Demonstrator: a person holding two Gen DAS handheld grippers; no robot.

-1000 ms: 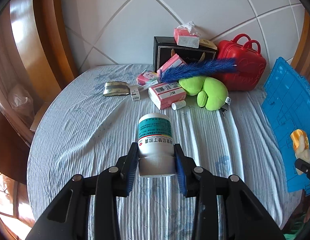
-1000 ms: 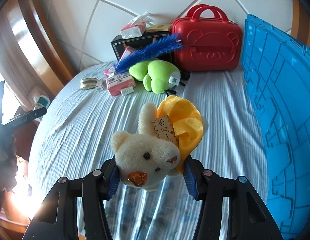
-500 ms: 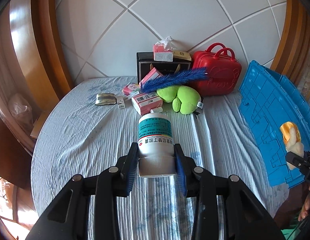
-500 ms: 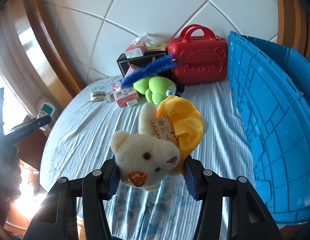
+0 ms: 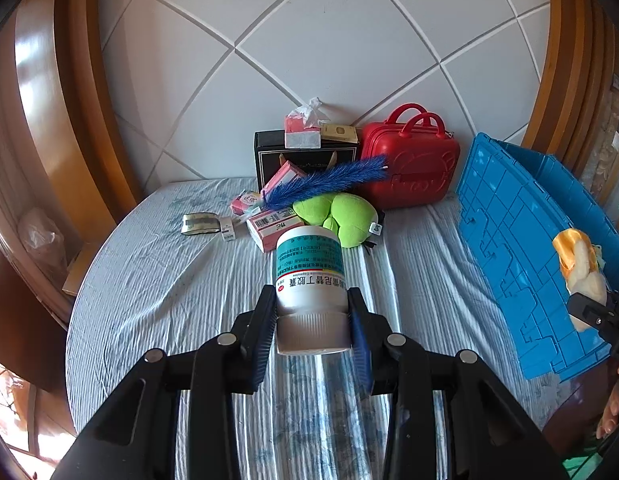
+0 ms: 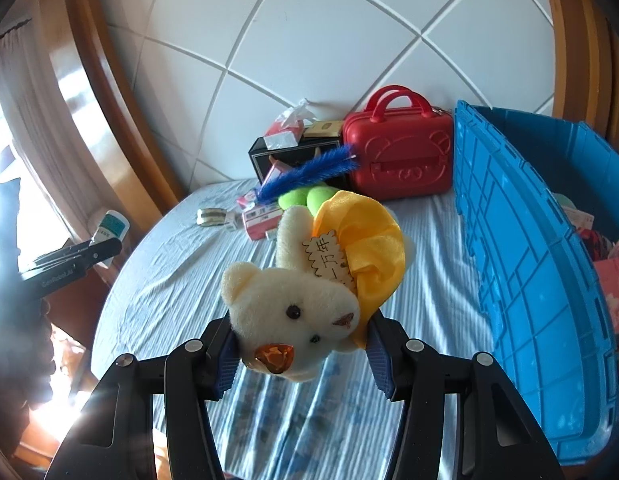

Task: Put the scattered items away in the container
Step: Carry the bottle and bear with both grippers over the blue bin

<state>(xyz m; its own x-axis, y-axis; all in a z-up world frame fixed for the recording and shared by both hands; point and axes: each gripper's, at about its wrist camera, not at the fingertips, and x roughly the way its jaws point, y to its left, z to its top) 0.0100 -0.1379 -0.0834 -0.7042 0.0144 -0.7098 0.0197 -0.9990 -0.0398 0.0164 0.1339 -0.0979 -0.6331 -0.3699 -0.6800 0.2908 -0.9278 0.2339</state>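
Left tool (image 5: 312, 318) clamped on a white medicine bottle (image 5: 309, 280) with a teal label band, gripped at its ribbed cap end, base pointing away from the camera; bottle held in the air above the striped blue sheet (image 5: 169, 280). Right tool (image 6: 301, 350) clamped on a cream teddy bear (image 6: 293, 308) wearing a yellow satin dress, paper tag with printed characters on its chest; bear lies sideways between the jaws, head toward the camera. In the left wrist view the same bear shows at the right edge, held up in front of the blue crate (image 5: 521, 240). Blue crate (image 6: 521, 280) stands at the right side of the sheet, open at the top; the right wrist view shows pink and patterned items already inside it, too cut off to name. Remaining scattered items sit at the far end near the white tiled wall: green plush toy (image 5: 345, 216), blue feather duster (image 5: 329, 180) lying across it, pink-and-white medicine box (image 5: 275, 226) just beside the plush, a smaller pink packet (image 5: 245, 202), a metallic wrapped item (image 5: 199, 224). Behind them a black box (image 5: 305, 160) with a tissue pack (image 5: 303, 130) on top, and a red bear-embossed case (image 5: 409, 164) beside it, near the crate
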